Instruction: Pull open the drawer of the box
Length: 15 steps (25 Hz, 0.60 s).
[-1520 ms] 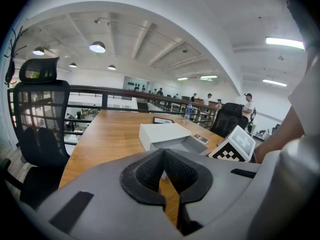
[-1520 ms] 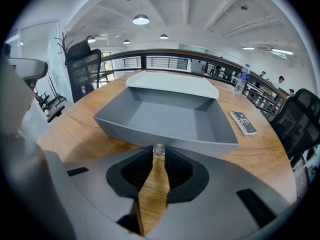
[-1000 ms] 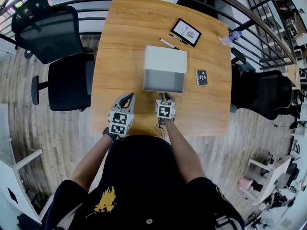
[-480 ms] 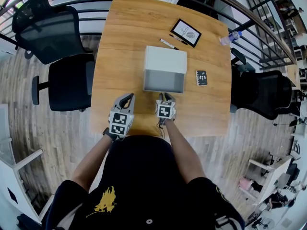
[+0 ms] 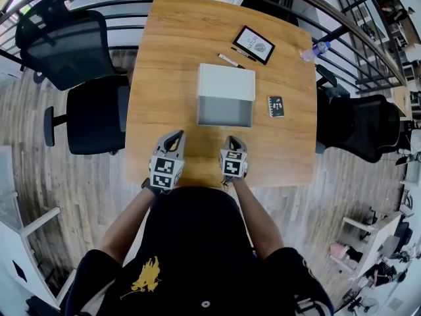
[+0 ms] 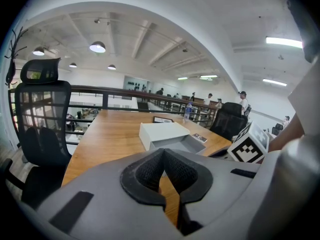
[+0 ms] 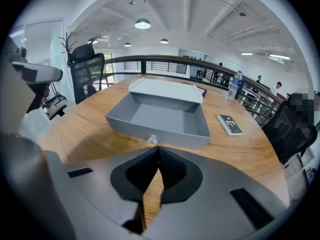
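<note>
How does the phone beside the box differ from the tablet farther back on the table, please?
The phone is smaller than the tablet. The phone's face is black with small print; the tablet's is white inside a black border. In the head view the phone lies square to the box, just to its right, while the tablet lies turned at an angle, beyond the box. Both lie flat on the table.

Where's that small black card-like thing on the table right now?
In the head view the small black card lies flat on the wooden table, just right of the open grey drawer of the white box, apart from it.
</note>
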Each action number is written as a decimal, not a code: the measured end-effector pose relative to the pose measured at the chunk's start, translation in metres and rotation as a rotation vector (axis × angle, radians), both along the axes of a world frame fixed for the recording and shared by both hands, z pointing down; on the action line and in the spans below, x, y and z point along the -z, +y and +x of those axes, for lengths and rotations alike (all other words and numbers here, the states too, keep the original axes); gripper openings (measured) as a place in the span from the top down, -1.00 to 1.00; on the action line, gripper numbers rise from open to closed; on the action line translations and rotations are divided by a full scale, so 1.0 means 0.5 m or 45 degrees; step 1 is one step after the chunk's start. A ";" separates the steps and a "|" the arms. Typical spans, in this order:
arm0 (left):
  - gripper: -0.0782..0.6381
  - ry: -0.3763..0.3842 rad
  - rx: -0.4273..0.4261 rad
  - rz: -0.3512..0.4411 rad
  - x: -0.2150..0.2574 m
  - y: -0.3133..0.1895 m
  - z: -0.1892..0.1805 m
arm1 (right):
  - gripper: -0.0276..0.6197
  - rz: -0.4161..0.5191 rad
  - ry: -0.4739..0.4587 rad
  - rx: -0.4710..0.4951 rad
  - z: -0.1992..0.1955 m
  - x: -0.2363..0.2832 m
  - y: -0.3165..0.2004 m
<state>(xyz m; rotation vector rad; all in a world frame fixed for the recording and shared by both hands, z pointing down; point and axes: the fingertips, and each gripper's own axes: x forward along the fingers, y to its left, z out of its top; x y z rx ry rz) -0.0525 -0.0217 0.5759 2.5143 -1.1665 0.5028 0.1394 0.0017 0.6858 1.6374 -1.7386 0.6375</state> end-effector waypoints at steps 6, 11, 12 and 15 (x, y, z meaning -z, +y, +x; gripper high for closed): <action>0.74 0.027 -0.014 0.093 0.079 -0.001 0.008 | 0.92 0.293 -0.025 0.078 0.017 0.231 -0.011; 0.74 0.032 -0.017 0.201 0.176 -0.032 0.009 | 0.92 0.538 -0.153 0.003 0.037 0.453 -0.040; 0.74 0.028 -0.020 0.231 0.193 -0.039 0.012 | 0.92 0.591 -0.163 -0.003 0.042 0.494 -0.044; 0.74 0.021 -0.026 0.307 0.242 -0.050 0.020 | 0.92 0.721 -0.176 -0.004 0.051 0.592 -0.048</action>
